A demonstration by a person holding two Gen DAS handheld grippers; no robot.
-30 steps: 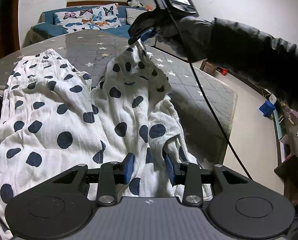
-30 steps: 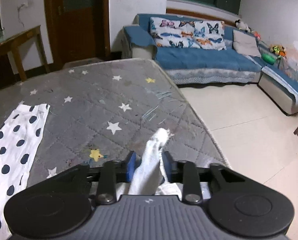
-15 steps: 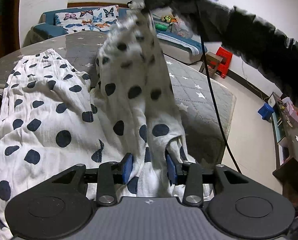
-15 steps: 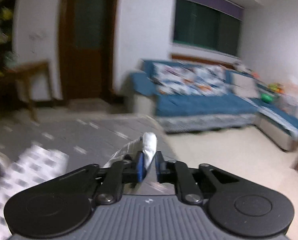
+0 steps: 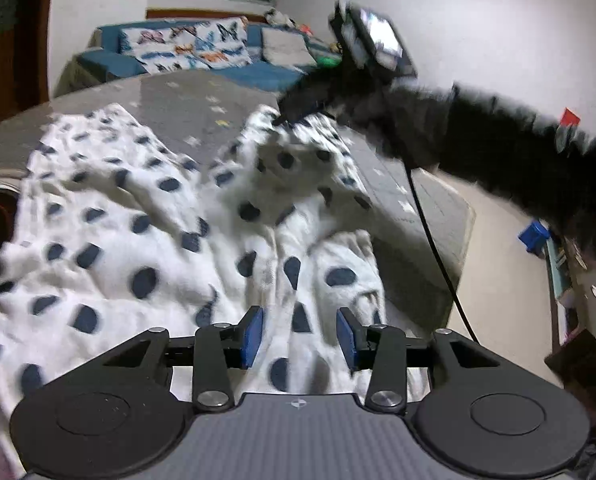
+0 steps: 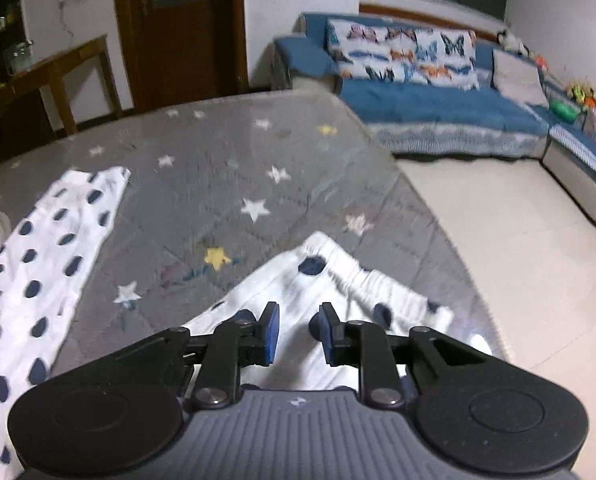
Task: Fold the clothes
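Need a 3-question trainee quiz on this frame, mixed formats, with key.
1. True or false: the right gripper has its jaws shut on the polka-dot garment.
2. The garment lies on: A) a wooden table, B) the grey star-print cover, C) bare floor.
3. Fill in: the long cushion on the blue sofa has a ___ print.

Key: 1 false, the jaws are apart over the cloth. 2 B. 3 butterfly.

We look low and close along both grippers; both views share the dotted cloth (image 5: pixel 146 256) at twelve o'clock.
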